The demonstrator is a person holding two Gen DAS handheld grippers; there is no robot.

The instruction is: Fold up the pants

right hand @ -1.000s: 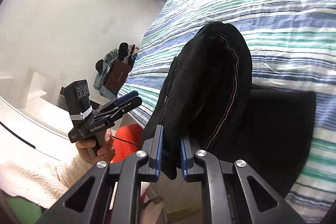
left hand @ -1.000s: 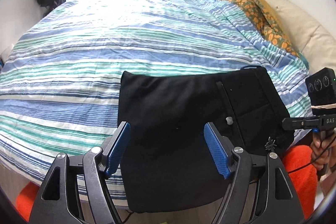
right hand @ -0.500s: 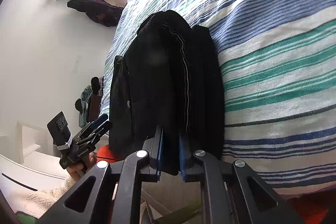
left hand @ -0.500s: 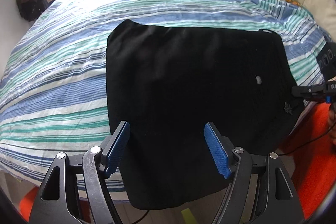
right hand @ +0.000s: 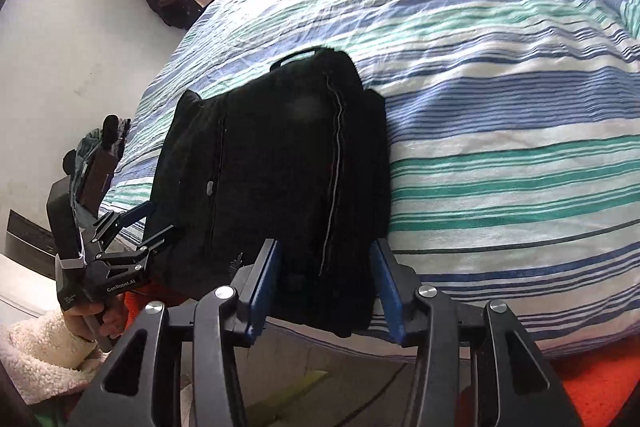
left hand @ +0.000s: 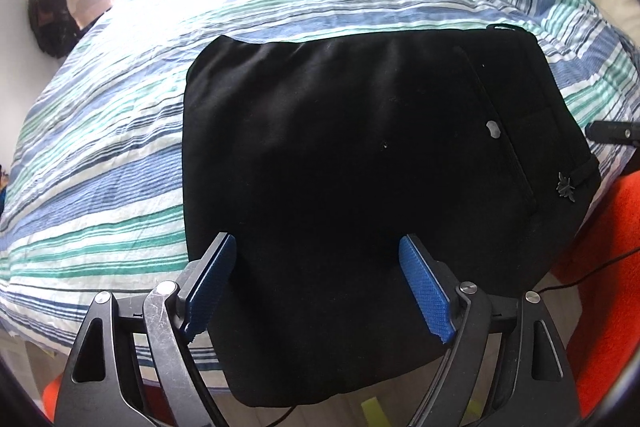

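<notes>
Striped bed cover (left hand: 120,131) fills both views; black pants (left hand: 340,155) lie on it as a folded, roughly square stack at the near edge, its near end hanging off the side of the bed

In the left wrist view the stack sits dead ahead of and below the left gripper (left hand: 316,267), with the waistband and button (left hand: 493,129) out to the right

In the right wrist view its long axis runs straight away from the right gripper (right hand: 326,279), seam line (right hand: 334,163) along that axis

Left gripper: jaws opening, spread wide, nothing pinched, just cloth below them

Right gripper: jaws opening, near corner of the stack between the pads, which look clear of the cloth, so released

Looks like the fold is laid down; both tongs are near the stack, left over the middle, right at the waistband end, so a smoothing press would fall to the left
</notes>
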